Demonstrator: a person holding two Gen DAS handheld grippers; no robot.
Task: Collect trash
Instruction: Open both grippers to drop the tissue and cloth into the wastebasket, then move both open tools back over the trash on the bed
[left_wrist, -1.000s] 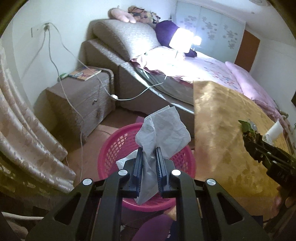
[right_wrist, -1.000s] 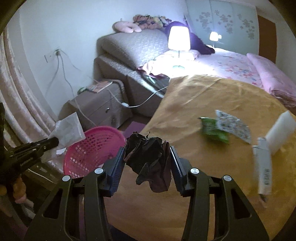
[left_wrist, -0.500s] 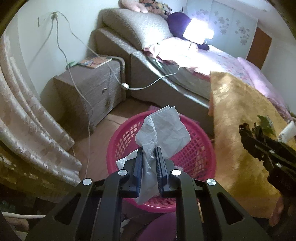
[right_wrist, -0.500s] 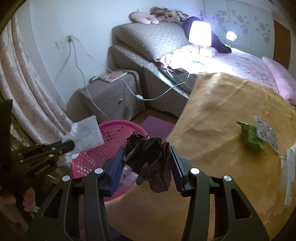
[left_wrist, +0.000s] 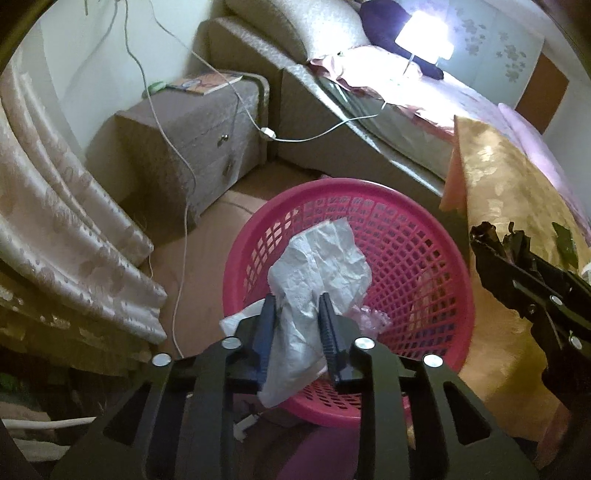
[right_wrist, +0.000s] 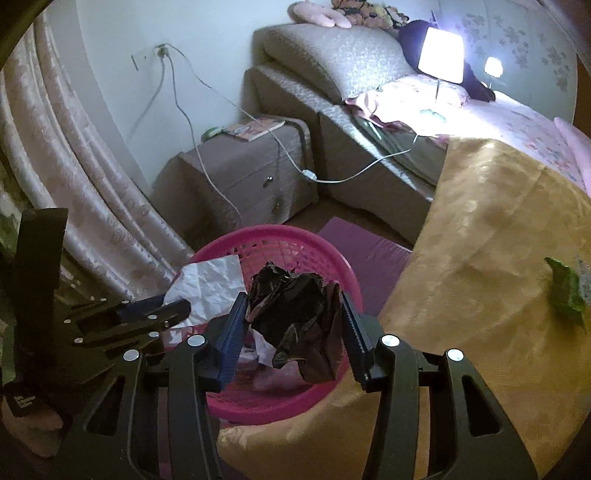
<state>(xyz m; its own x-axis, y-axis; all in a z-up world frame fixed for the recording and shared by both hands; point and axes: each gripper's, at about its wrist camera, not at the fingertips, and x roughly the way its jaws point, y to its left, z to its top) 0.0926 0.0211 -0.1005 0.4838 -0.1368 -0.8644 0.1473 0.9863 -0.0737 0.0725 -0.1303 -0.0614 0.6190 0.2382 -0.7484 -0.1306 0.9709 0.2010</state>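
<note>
Bedroom walls, a long bed (right_wrist: 498, 122) with a lit lamp (right_wrist: 441, 61) on it and a pale curtain (left_wrist: 62, 236) frame the scene, and a grey nightstand (right_wrist: 236, 177) stands beside the bed with a book (right_wrist: 255, 127) on top. Nearer, a gold cloth covers the tabletop (right_wrist: 491, 258), whose edge meets a pink mesh basket (left_wrist: 424, 258) standing on the floor.

Over the basket hangs the left claw (left_wrist: 296, 325), pointing steeply down. Its jaws are opening around a crumpled white tissue (left_wrist: 321, 266), which sits between them and fans out above the fingertips; whether the pads still press on it is not clear. Some clear plastic (left_wrist: 369, 315) lies in the basket below.

From the right, the right claw (right_wrist: 293, 317) reaches over the basket rim, its jaws at a middling width and closed on a crumpled dark wrapper (right_wrist: 295, 314) that dangles below the pads. A green wrapper (right_wrist: 567, 291) lies on the tabletop, well apart from both claws.
</note>
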